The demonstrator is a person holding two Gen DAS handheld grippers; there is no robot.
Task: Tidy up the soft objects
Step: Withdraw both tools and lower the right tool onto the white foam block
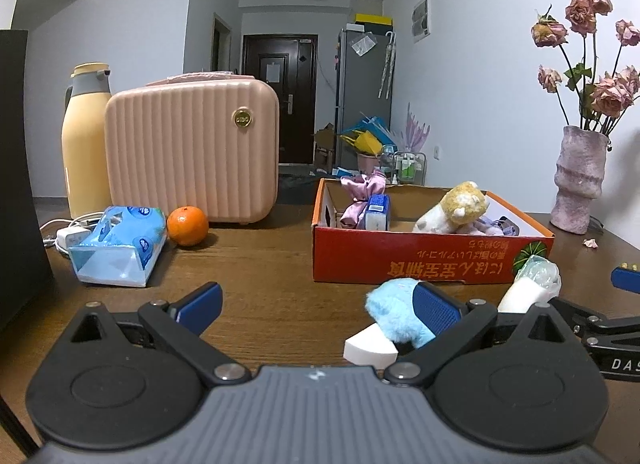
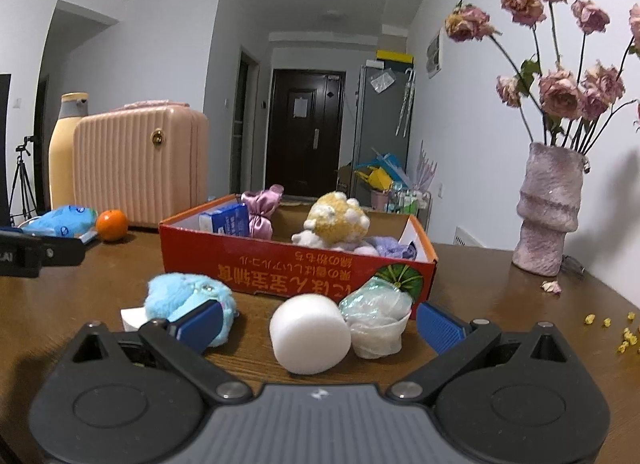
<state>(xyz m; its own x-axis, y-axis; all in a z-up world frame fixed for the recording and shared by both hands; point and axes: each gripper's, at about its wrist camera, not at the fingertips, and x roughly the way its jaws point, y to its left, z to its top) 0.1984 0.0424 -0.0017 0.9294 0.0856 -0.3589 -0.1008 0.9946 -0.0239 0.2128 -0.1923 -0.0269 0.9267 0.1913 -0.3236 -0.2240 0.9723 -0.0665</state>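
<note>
Sorting the soft items means moving them into the orange cardboard box point(image 2: 296, 268), which sits open-topped on the wooden table point(image 2: 500, 304). It already holds a yellow plush toy point(image 2: 336, 221), a pink satin pouch point(image 2: 262, 211), a blue-and-white packet point(image 2: 226, 219) and some lilac fabric point(image 2: 390, 248), so I judge it to be the collection point.

Three items remain outside, lying on the table just in front of the box's near wall:
- a white foam cylinder point(image 2: 310, 334), on its side;
- a plastic-wrapped soft bundle point(image 2: 376, 316), touching the cylinder's right side;
- a blue fuzzy toy point(image 2: 188, 300), to the left, with a white foam block point(image 1: 370, 348) beside it.

I judge they are grouped there as the pickup queue, close to the box so that each transfer is short.

The right gripper point(image 2: 320, 322) is spread wide. The cylinder and the bundle lie between its fingers; neither pad is clearly pressing on them. It grips nothing. Its left finger overlaps the blue toy in view; whether they touch I cannot tell.

The left gripper point(image 1: 320, 304) is also spread wide and carries nothing. Its right finger stands in front of the blue toy.

Farther out stand a tissue pack point(image 1: 120, 244), an orange point(image 1: 187, 224), a pink hard case point(image 1: 192, 147), a yellow flask point(image 1: 86, 135) and a vase of dried roses point(image 2: 548, 211). I judge these not to be part of the task.
</note>
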